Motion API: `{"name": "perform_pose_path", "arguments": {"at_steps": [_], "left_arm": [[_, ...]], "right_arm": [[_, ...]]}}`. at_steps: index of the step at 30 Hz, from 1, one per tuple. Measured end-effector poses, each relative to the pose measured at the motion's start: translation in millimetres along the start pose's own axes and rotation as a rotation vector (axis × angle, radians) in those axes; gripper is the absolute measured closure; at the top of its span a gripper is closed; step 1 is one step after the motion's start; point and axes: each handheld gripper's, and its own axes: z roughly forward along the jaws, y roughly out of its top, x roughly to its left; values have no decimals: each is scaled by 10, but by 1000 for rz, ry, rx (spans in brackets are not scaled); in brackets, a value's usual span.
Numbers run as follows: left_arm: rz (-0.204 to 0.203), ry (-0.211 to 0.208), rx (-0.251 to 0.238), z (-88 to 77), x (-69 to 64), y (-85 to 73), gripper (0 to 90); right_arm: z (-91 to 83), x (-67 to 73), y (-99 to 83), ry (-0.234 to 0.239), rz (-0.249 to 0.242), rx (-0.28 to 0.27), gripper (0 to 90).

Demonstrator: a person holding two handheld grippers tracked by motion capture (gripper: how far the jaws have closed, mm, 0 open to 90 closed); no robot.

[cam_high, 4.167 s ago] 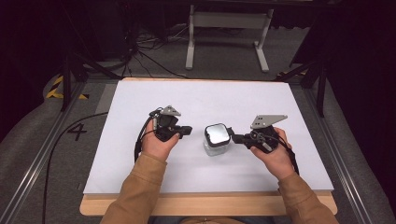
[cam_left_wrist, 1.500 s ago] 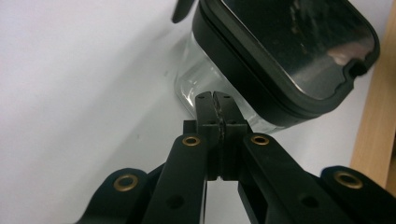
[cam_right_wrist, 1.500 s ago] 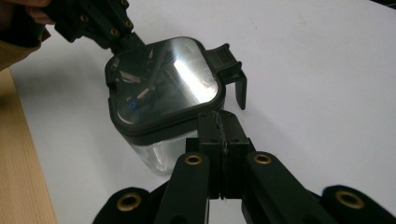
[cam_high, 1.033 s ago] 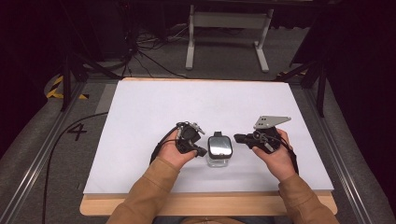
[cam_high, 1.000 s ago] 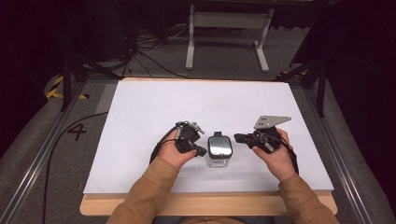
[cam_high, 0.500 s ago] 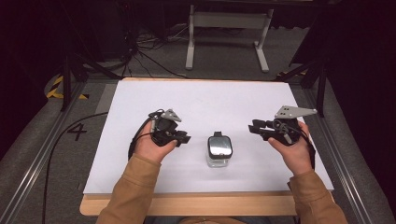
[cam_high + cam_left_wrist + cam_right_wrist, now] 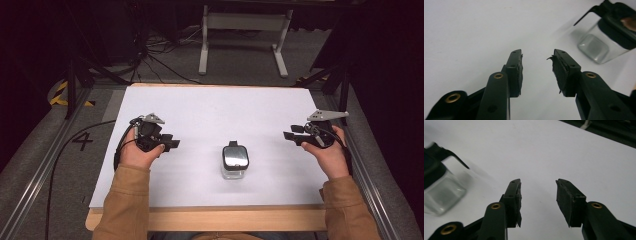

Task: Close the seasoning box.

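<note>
White table (image 7: 200, 110), clear black-lidded jar (image 7: 234, 161) upright between two grippers, jaws apart.

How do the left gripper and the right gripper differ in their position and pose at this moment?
The left gripper is over the white sheet, well inside its left edge; the right gripper is near the sheet's right edge, farther from the jar. The left gripper points right, the right gripper points left, so they face each other. Both are open and empty, and both are apart from the jar standing between them.
</note>
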Motion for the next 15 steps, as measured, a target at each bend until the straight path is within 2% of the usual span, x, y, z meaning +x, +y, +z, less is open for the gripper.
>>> {"name": "perform_pose_path", "arguments": {"at_steps": [2, 3, 6, 8, 10, 11, 13, 14, 15], "left_arm": [[10, 53, 0, 50, 48, -41, 532], [15, 60, -5, 73, 76, -59, 532], [22, 26, -23, 163, 150, -116, 489], [33, 27, 12, 269, 209, -167, 459], [33, 27, 12, 269, 209, -167, 440], [29, 20, 28, 313, 235, -190, 440], [23, 9, 36, 360, 258, -212, 408], [12, 10, 51, 373, 259, -220, 408], [15, 19, 46, 397, 269, -232, 398]], "right_arm": [[23, -70, -47, -29, 5, 20, 541], [36, -100, -71, -38, 9, 30, 542], [97, -183, -150, -22, 21, 48, 542], [148, -236, -215, 1, 61, 43, 527], [200, -278, -269, -4, 60, 48, 527], [200, -278, -269, -4, 60, 48, 526], [303, -321, -353, 17, 69, 83, 523], [303, -321, -353, 17, 69, 83, 523], [330, -331, -374, 20, 70, 91, 523]]}}
